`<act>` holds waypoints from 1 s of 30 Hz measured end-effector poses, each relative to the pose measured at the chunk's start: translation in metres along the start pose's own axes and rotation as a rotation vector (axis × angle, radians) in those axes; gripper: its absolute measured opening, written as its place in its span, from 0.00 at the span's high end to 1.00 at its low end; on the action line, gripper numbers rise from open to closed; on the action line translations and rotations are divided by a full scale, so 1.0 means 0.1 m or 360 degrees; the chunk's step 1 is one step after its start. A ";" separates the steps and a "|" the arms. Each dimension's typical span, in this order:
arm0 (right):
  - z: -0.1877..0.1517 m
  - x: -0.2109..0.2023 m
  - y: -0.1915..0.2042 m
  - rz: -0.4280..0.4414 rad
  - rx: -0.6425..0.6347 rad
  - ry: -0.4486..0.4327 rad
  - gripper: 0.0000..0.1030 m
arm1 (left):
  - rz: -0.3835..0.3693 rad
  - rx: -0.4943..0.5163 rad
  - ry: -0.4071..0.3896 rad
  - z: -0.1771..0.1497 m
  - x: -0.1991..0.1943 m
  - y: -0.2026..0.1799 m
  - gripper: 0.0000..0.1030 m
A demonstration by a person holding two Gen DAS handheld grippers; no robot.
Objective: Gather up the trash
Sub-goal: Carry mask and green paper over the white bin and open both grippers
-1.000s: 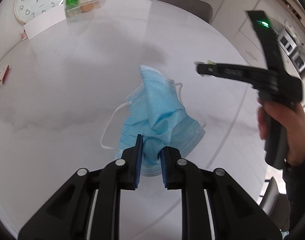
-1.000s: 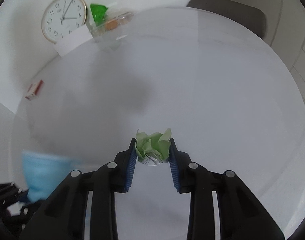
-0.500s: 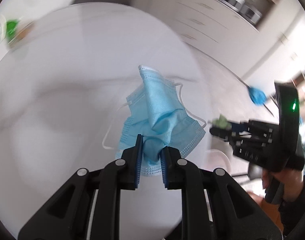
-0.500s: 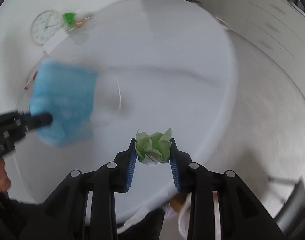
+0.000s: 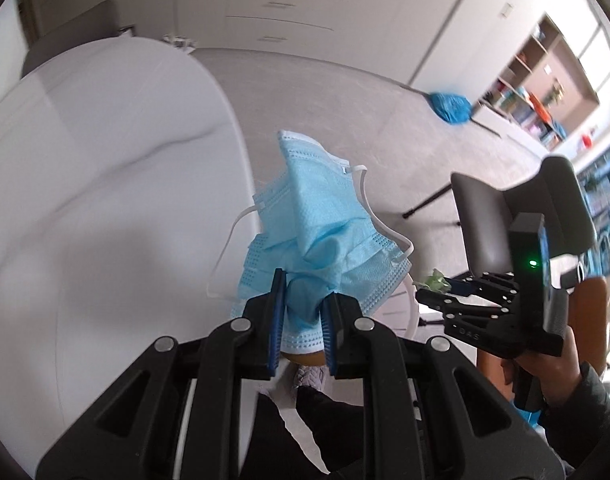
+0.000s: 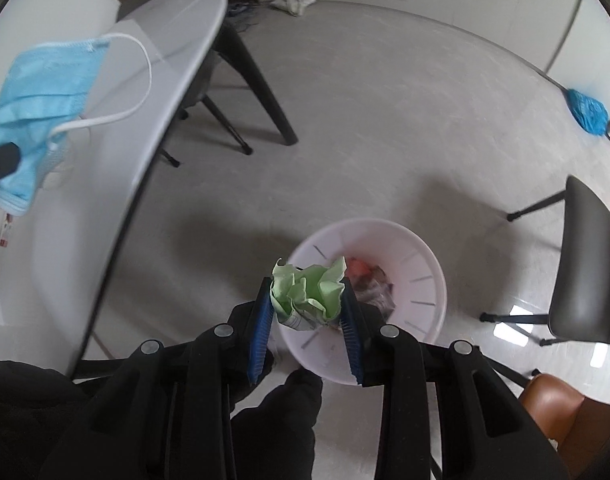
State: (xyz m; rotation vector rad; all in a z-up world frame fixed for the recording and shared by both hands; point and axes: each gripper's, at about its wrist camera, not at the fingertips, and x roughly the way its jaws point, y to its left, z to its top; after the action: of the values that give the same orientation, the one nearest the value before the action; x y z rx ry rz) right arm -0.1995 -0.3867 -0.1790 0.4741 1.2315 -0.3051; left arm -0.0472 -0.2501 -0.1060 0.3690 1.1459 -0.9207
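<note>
My left gripper (image 5: 303, 288) is shut on a crumpled blue face mask (image 5: 325, 236), which hangs over the table's edge and the floor. The mask (image 6: 37, 92) also shows at the far left of the right wrist view. My right gripper (image 6: 307, 304) is shut on a crumpled green paper wad (image 6: 309, 292) and hangs over the near rim of a white waste bin (image 6: 421, 280). The bin stands on the floor and holds some trash. In the left wrist view the right gripper (image 5: 437, 288) sits low at the right, held by a person's hand (image 5: 545, 372).
The round white table (image 6: 117, 136) with dark legs fills the left. A grey chair (image 6: 593, 264) stands right of the bin, a brown seat (image 6: 553, 404) below it. A blue mop (image 6: 587, 110) lies on the floor at the far right. The person's dark legs show below.
Both grippers swung off the table top, out over the floor. The bin came into the right wrist view. The mask and the green wad stayed held.
</note>
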 end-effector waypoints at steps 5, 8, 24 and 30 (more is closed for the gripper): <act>-0.09 0.11 -0.16 0.0006 0.0042 0.0022 0.67 | 0.0000 0.0104 0.0040 0.01 0.07 -0.24 0.84; -0.15 0.08 -0.24 0.0019 0.0061 0.0015 0.67 | 0.0002 0.0149 0.0055 0.02 0.10 -0.33 0.84; -0.29 0.16 -0.77 -0.0058 0.0324 0.0019 0.05 | -0.0046 0.0347 0.0230 -0.02 0.51 -0.74 0.84; -0.46 -0.14 -1.28 -0.0145 0.0566 -0.0064 0.03 | -0.0111 0.0590 0.0460 -0.21 1.27 -1.17 0.84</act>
State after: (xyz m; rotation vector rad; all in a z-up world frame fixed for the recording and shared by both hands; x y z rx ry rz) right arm -0.3018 -0.4742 -0.2003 0.7144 1.1647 -0.6146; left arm -0.1378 -0.3604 -0.2054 0.7876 1.2546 -1.1710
